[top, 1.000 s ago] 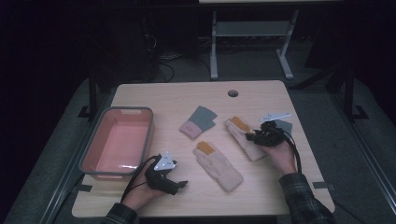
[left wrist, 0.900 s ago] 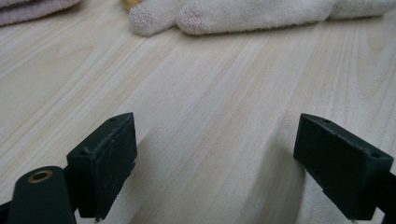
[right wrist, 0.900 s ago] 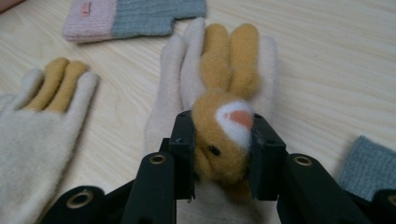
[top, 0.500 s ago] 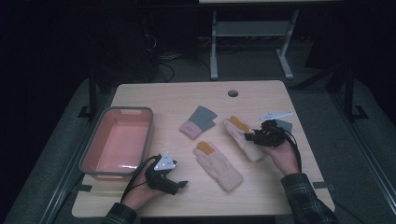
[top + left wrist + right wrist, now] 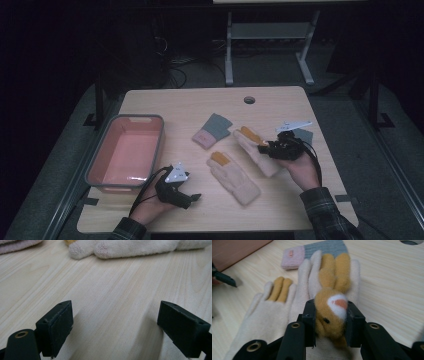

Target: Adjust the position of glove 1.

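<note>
Two cream gloves with orange fingers lie on the wooden table (image 5: 280, 105). My right gripper (image 5: 264, 148) (image 5: 331, 315) is shut on the right glove (image 5: 255, 149), its pads squeezing the orange animal face sewn on that glove (image 5: 332, 315). The other cream glove (image 5: 232, 176) (image 5: 262, 317) lies flat just to its left. My left gripper (image 5: 194, 198) (image 5: 117, 327) rests open on bare wood near the table's front edge, with nothing between its pads; the glove's fingertips (image 5: 120, 248) lie beyond it.
A pink tub with a grey rim (image 5: 102, 159) stands at the table's left. A grey and pink mitten (image 5: 211, 130) (image 5: 312, 252) lies behind the gloves. A grey cloth (image 5: 304, 135) sits by the right hand. A round hole (image 5: 249, 100) is near the far edge.
The right gripper has drawn slightly nearer to the person while holding the glove. The left gripper has stayed in place.
</note>
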### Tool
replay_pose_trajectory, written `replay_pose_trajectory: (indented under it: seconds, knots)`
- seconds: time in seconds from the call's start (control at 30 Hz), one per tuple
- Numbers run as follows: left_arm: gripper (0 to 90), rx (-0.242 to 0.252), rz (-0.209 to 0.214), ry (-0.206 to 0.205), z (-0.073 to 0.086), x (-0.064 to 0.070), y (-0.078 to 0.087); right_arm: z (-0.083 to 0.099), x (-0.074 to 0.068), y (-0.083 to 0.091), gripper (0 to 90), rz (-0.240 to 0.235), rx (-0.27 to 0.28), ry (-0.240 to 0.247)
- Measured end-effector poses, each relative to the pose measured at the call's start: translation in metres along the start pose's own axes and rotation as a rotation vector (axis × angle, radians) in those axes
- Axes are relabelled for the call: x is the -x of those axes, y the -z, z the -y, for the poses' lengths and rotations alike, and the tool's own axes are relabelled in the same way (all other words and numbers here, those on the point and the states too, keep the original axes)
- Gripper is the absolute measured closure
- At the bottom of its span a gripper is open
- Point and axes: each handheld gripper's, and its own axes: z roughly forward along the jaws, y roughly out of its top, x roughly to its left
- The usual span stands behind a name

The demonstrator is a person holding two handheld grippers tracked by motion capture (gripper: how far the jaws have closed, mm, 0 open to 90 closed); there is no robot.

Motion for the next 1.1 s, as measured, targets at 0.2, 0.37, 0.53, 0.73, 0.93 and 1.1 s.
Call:
replay_pose_trajectory:
  seconds: [0.2, 0.37, 0.53, 0.73, 0.93, 1.1]
  knots:
    - [12.5, 0.000, 0.000, 0.001, 0.000, 0.000, 0.000, 0.003, -0.015, 0.001, 66.8, -0.008, -0.011, 0.010]
    - [12.5, 0.000, -0.001, -0.001, 0.000, 0.000, 0.000, 0.004, -0.030, 0.001, 66.7, -0.020, -0.020, 0.033]
    - [12.5, 0.001, -0.002, -0.003, 0.000, 0.000, 0.000, 0.005, -0.042, -0.001, 66.6, -0.033, -0.025, 0.058]
    - [12.6, 0.006, -0.003, -0.001, 0.000, 0.000, 0.000, 0.008, -0.053, -0.003, 66.6, -0.057, -0.040, 0.062]
    - [12.5, 0.003, -0.004, -0.002, 0.000, 0.000, 0.000, 0.007, -0.065, -0.007, 66.6, -0.070, -0.048, 0.079]
    - [12.6, 0.001, -0.003, -0.003, 0.000, 0.000, 0.000, 0.006, -0.075, -0.011, 66.6, -0.080, -0.045, 0.082]
